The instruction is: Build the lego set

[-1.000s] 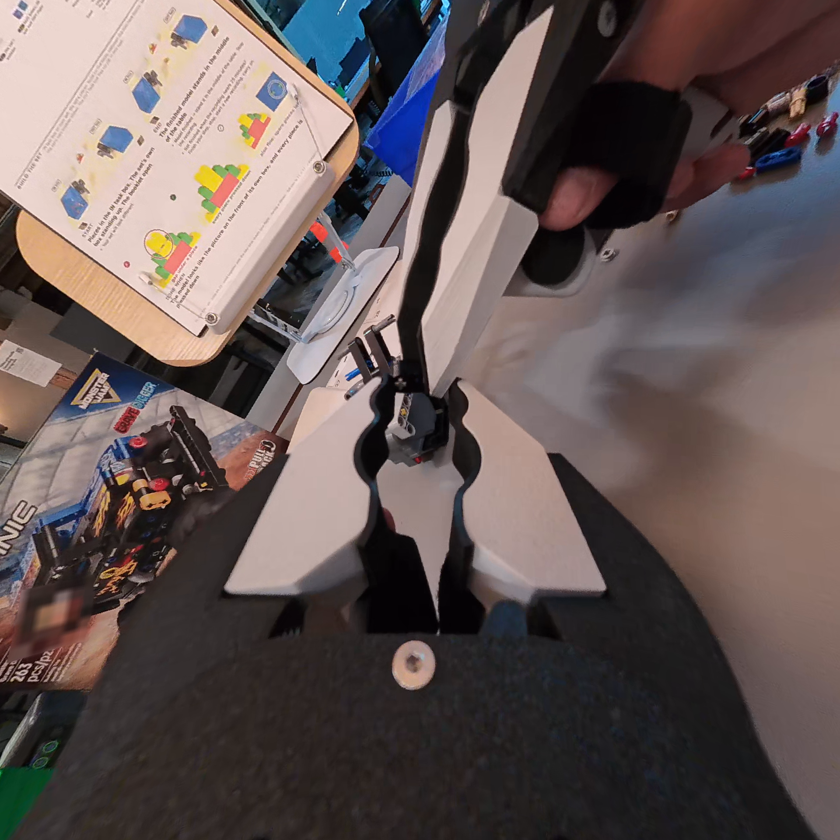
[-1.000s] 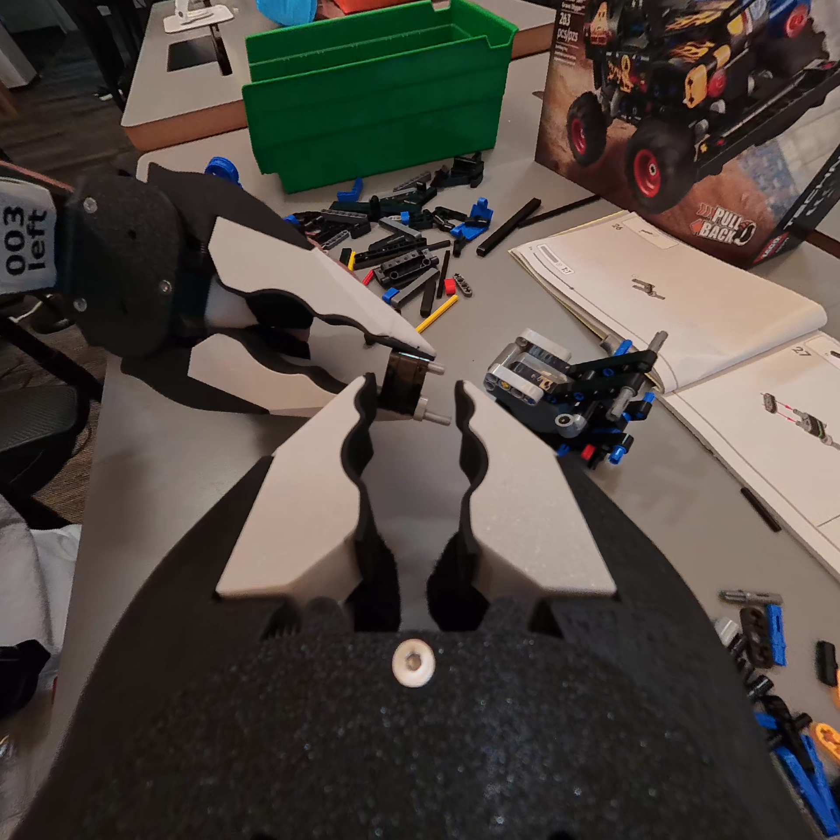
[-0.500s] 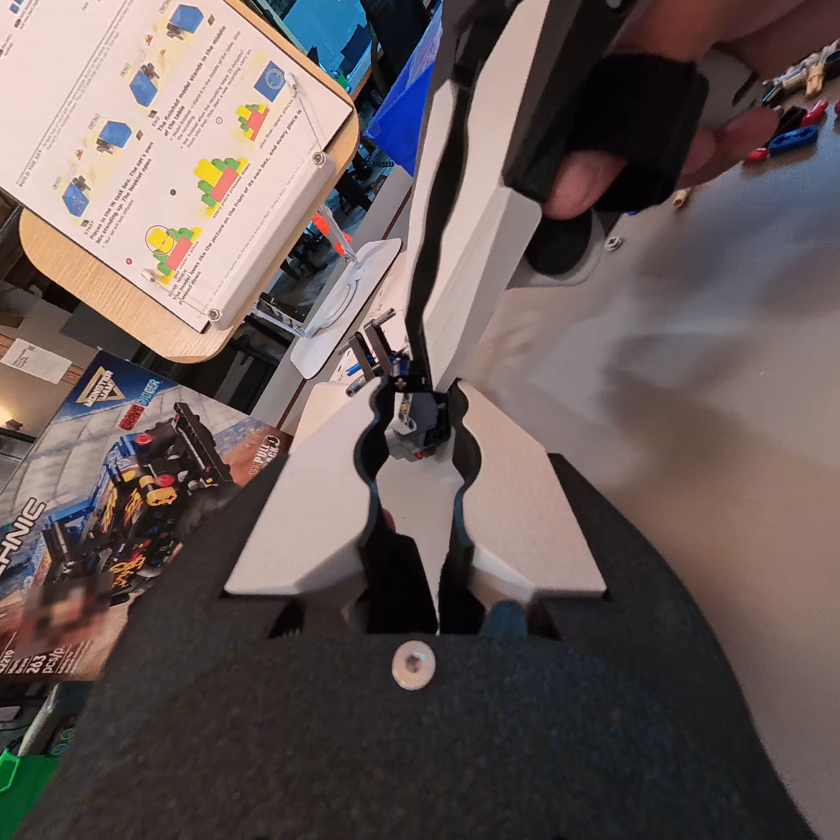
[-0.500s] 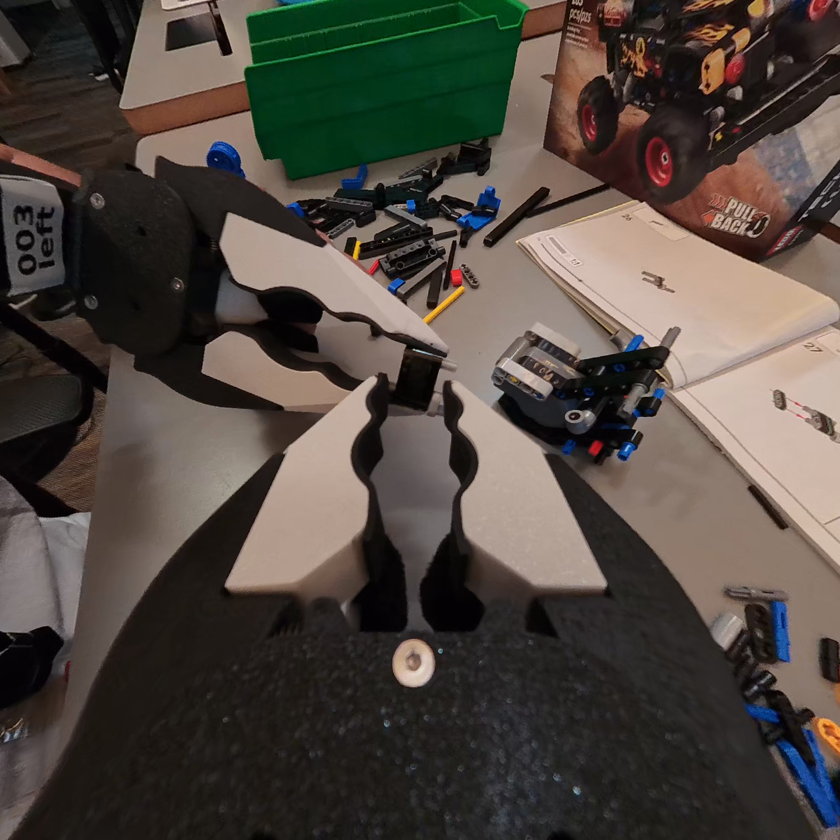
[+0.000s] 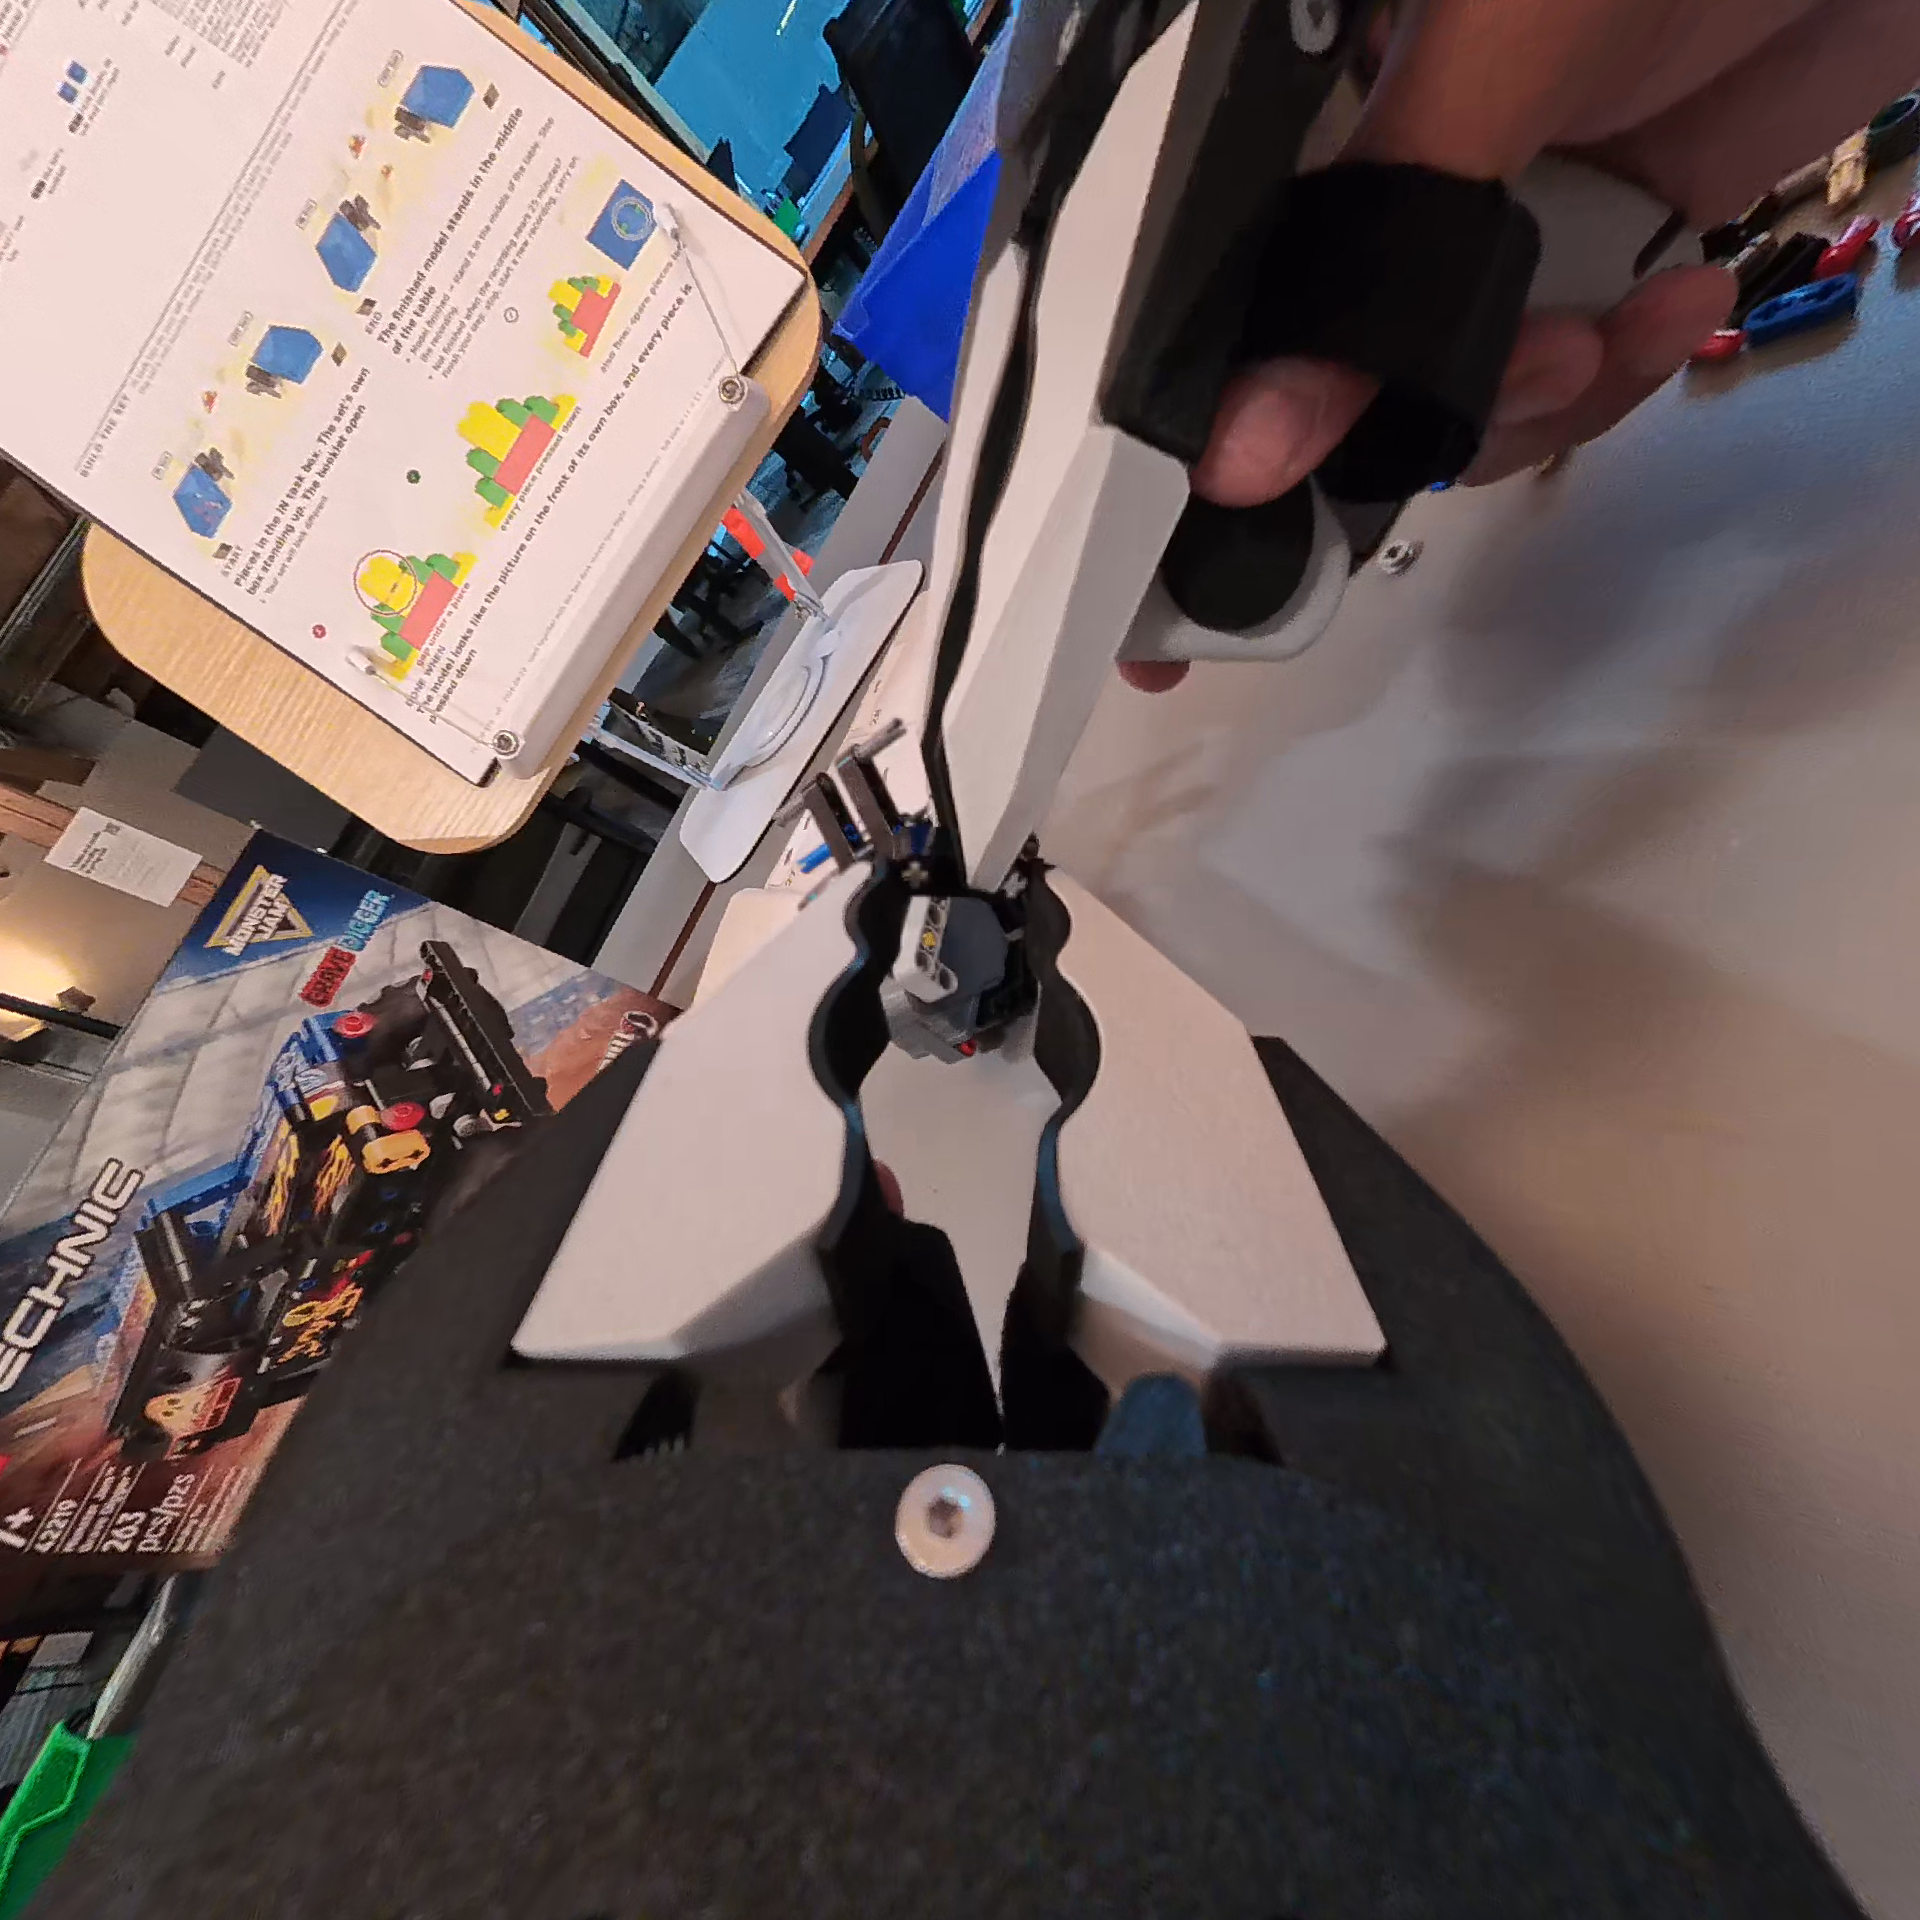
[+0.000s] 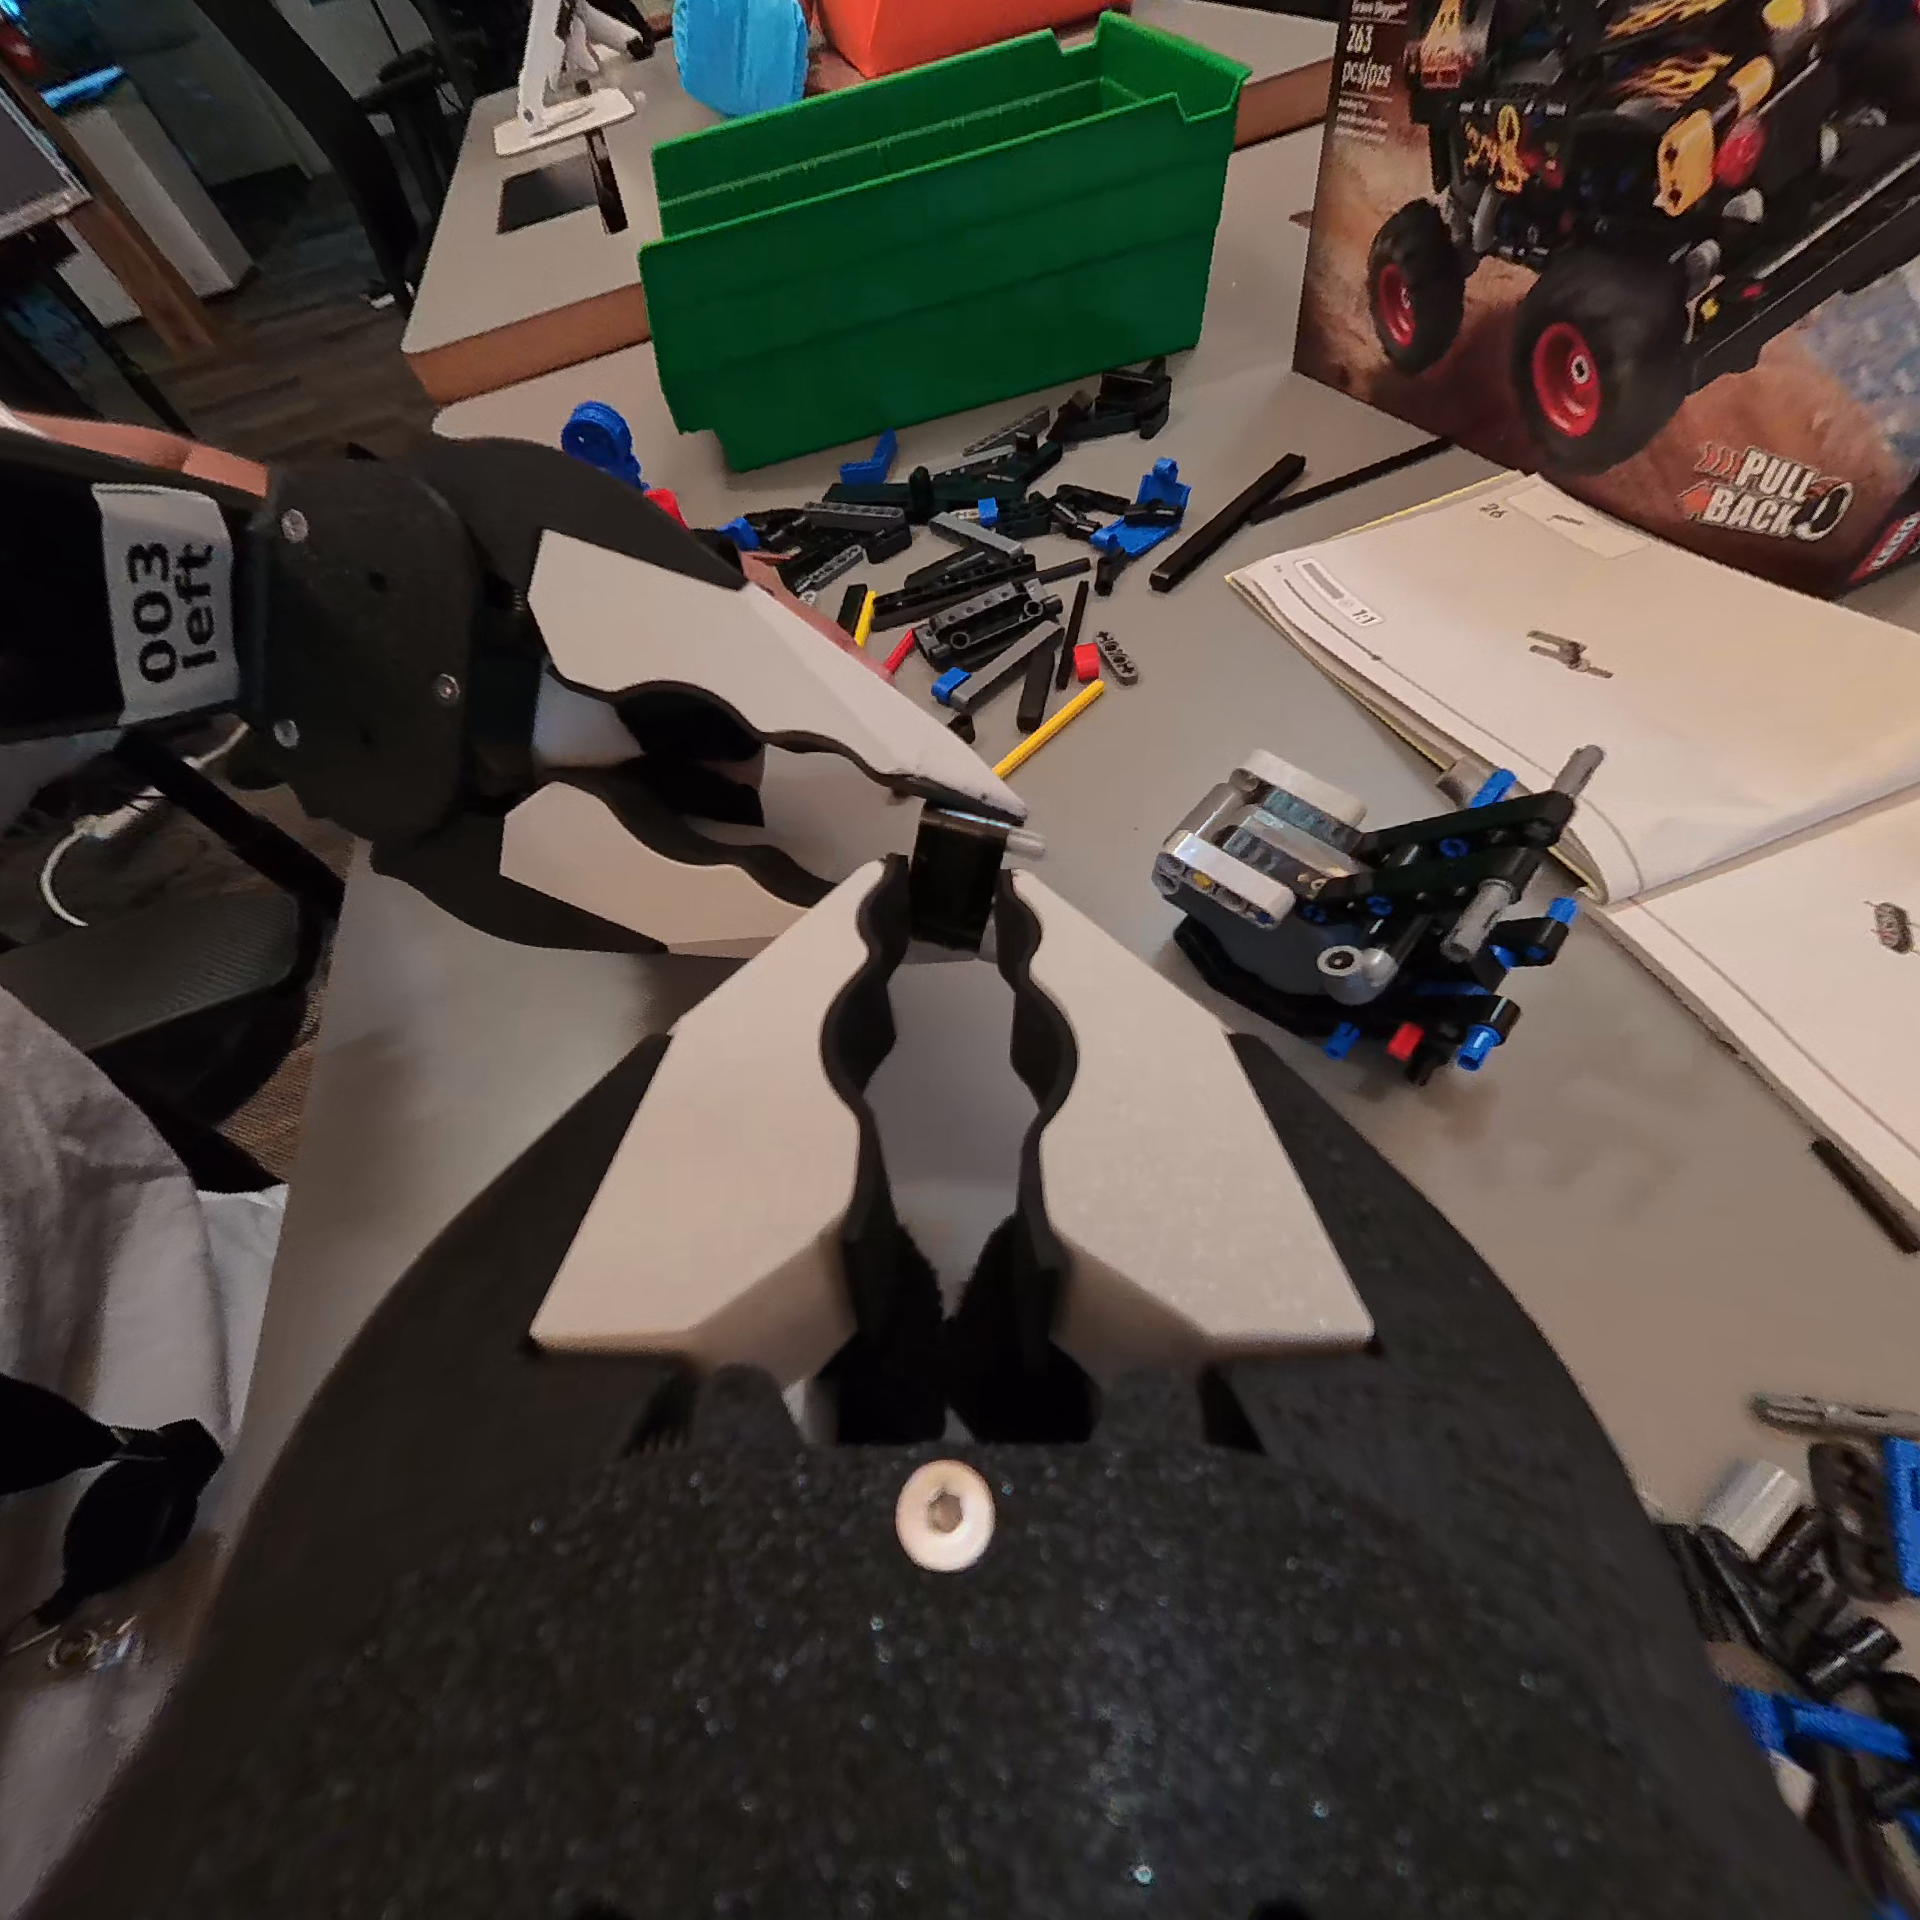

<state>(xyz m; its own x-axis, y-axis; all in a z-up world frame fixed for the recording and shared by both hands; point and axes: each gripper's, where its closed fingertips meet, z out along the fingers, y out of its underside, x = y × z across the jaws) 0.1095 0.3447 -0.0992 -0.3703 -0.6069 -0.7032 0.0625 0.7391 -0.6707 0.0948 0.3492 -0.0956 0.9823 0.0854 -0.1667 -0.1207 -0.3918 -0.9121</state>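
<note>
My left gripper (image 6: 940,847) reaches in from the left and is shut on a small black lego piece (image 6: 951,883) with a grey pin (image 6: 1023,840) sticking out. My right gripper (image 6: 948,883) has its fingertips closed on the same black piece from below. In the left wrist view my left gripper (image 5: 961,904) meets the right gripper (image 5: 971,852), which comes down from above, and the piece is mostly hidden at the tips. The part-built grey, black and blue model (image 6: 1351,914) sits on the table to the right. It also shows through the finger gap in the left wrist view (image 5: 951,977).
A green bin (image 6: 935,260) stands at the back with a pile of loose parts (image 6: 987,582) in front. An open instruction booklet (image 6: 1558,644) and the set's box (image 6: 1610,260) are at the right. More parts (image 6: 1829,1538) lie near right. An instruction board (image 5: 364,312) stands behind. Both grippers' tips are close together, under 4 cm apart.
My right gripper's fingers have narrowed from open to closed on the black piece that my left gripper holds. Both grippers have shifted slightly upward together.
</note>
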